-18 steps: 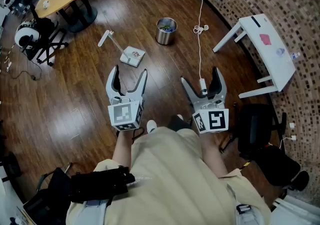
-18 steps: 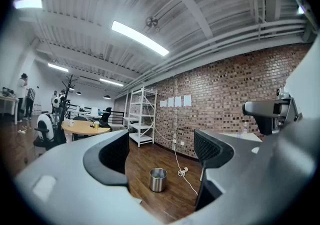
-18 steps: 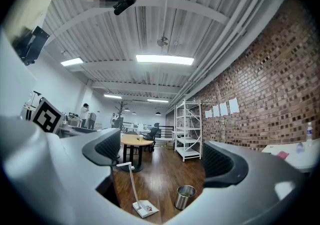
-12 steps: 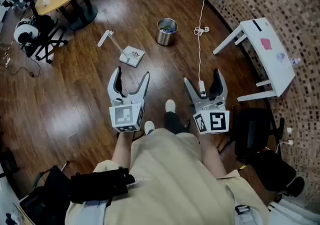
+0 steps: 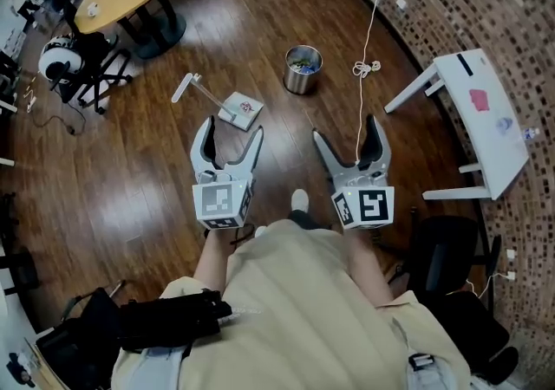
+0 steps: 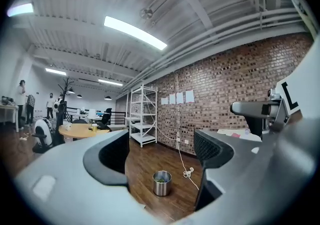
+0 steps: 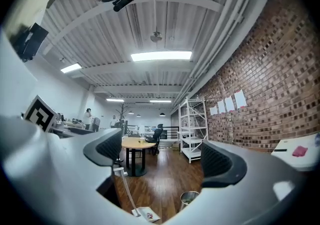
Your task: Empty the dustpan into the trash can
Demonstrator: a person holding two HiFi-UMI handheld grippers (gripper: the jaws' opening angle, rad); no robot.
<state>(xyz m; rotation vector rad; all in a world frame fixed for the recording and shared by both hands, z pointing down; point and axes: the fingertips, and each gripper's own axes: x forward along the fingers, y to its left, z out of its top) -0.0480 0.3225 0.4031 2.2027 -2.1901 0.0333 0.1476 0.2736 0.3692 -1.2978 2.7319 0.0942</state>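
Closer underfoot than before: dustpan [image 5: 242, 109], flat on the floor [image 5: 130, 172], apart from trash can [image 5: 303, 70]. Left gripper [image 5: 231, 130], right gripper [image 5: 347, 133]: 2, jaws wide, nothing between. Approach under way; pickup not begun.

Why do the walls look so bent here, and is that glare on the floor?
Left and right gripper views: wide-angle lenses bow the brick wall and ceiling beams, corners go black. Head view: milder bending, pale glare on the wood floor.
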